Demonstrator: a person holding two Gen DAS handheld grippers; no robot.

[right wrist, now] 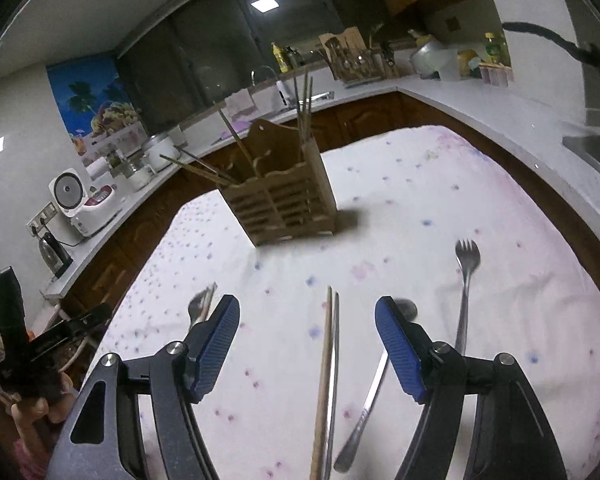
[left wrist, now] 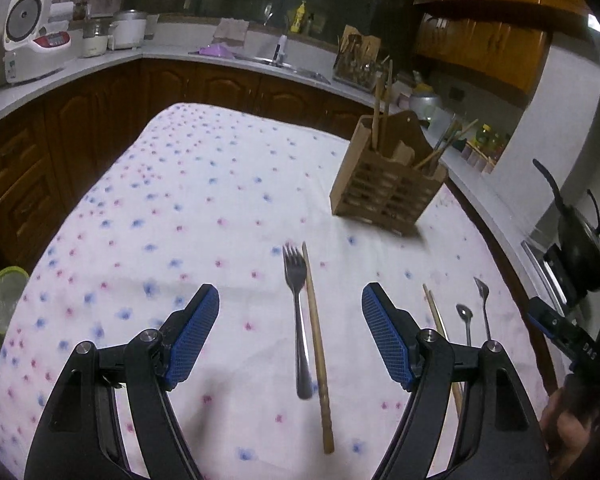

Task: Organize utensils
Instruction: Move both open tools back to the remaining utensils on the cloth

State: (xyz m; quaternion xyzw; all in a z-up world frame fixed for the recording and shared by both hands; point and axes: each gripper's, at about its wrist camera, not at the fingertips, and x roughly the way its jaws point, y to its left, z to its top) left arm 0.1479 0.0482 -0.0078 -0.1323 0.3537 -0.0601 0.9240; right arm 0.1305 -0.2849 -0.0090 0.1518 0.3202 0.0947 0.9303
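A wooden slatted utensil holder (left wrist: 388,184) (right wrist: 284,200) stands on the flowered tablecloth with several sticks in it. My left gripper (left wrist: 292,328) hovers open over a steel fork (left wrist: 298,320) and a wooden chopstick (left wrist: 318,352) lying side by side, touching neither. My right gripper (right wrist: 306,336) is open above a wooden chopstick (right wrist: 324,380) and a metal one (right wrist: 334,360). A spoon (right wrist: 376,396) lies partly behind its right finger, and a second fork (right wrist: 466,280) lies further right. Nothing is held.
The table (left wrist: 180,184) stands inside an L-shaped kitchen counter (left wrist: 100,64) with a rice cooker (left wrist: 32,40) and a sink. A kettle on the stove (left wrist: 580,248) is at the right. A hand (right wrist: 40,408) holds the left gripper's handle at the right wrist view's left edge.
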